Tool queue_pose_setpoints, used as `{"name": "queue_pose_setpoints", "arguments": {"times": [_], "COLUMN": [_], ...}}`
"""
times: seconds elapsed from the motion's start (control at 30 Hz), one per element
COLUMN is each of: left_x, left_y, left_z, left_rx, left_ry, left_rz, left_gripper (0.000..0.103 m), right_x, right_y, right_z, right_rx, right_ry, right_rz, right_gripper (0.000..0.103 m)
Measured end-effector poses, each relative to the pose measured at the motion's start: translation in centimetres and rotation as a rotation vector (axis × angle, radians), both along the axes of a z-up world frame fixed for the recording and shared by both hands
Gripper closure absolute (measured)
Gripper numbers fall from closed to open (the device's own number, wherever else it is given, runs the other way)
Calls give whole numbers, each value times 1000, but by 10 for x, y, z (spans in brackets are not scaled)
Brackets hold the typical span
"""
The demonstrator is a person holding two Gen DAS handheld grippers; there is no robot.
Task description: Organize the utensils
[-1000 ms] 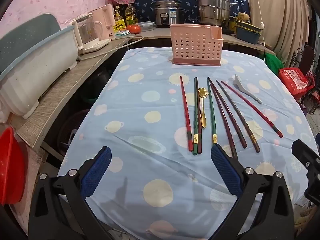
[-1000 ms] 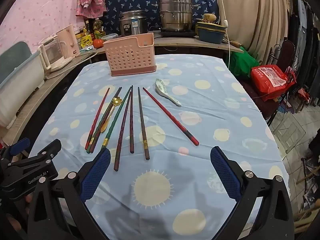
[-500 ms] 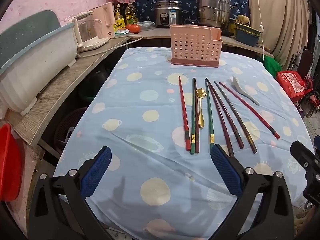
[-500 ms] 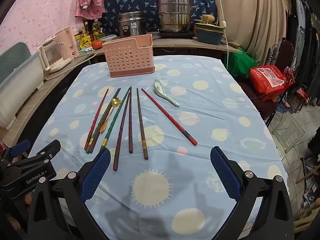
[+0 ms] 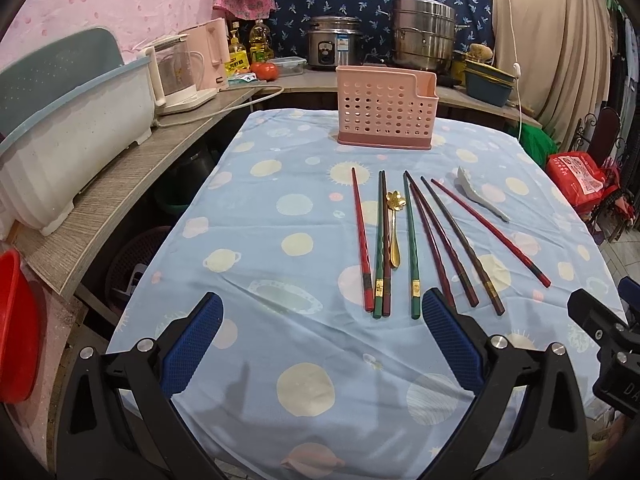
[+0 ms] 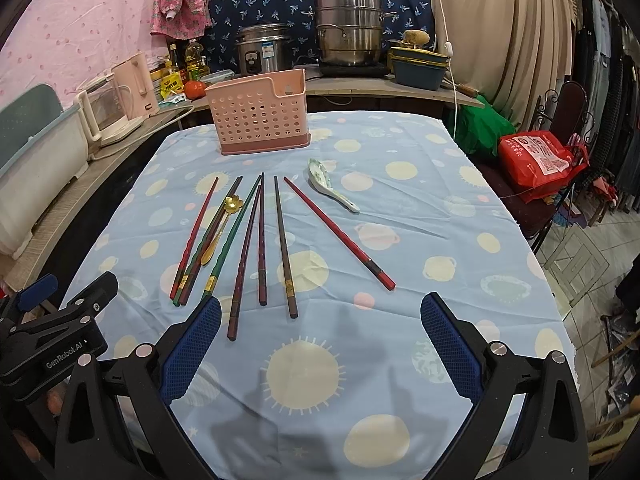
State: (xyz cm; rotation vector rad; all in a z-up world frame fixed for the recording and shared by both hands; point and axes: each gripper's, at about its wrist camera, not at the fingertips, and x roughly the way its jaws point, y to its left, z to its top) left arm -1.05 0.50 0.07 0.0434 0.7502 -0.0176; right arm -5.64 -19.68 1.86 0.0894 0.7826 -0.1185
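- The left gripper (image 5: pixel 322 344) hangs over the near edge of the table with its jaws spread wide and nothing between the blue pads (image 5: pixel 192 344); they touch nothing.
- The right gripper (image 6: pixel 320 346) is just the same: jaws wide apart, holding nothing, above the blue spotted tablecloth (image 6: pixel 420 248).
- A pink holder with round holes (image 5: pixel 385 110) stands upright at the far end of the table, well apart from both grippers.
- Behind it on the counter sit a rice cooker (image 5: pixel 334 48) and a steel pot (image 5: pixel 424 42); a pink kettle (image 5: pixel 188 72) stands to the left.
- The chopsticks (image 5: pixel 412 244) lie flat in a loose fan between the holder and the grippers, red, green and dark ones side by side, thick ends toward the grippers.
- A gold spoon (image 5: pixel 394 232) lies among the left-hand chopsticks, and a white spoon (image 6: pixel 330 186) lies just off the right end of the fan.
- From the left gripper, the near chopstick ends lie just ahead of its right pad; from the right gripper, just ahead of its left pad.
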Motion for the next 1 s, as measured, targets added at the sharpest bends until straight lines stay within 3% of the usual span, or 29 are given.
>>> {"name": "queue_pose_setpoints", "arguments": {"times": [0.13, 0.73, 1.0], "left_x": [4, 6, 4], "left_y": [-2, 3, 1], "left_z": [2, -3, 0], "left_rx": [26, 6, 21], "left_ry": [10, 43, 10], "left_rz": [-14, -7, 3], "left_gripper": [8, 7, 7], "right_x": [-1, -1, -1], "right_y": [0, 0, 0], "right_z": [0, 0, 0], "right_rx": [0, 1, 0], "right_ry": [-1, -1, 0], "right_rz": [0, 0, 2], "right_gripper": [7, 7, 7]}}
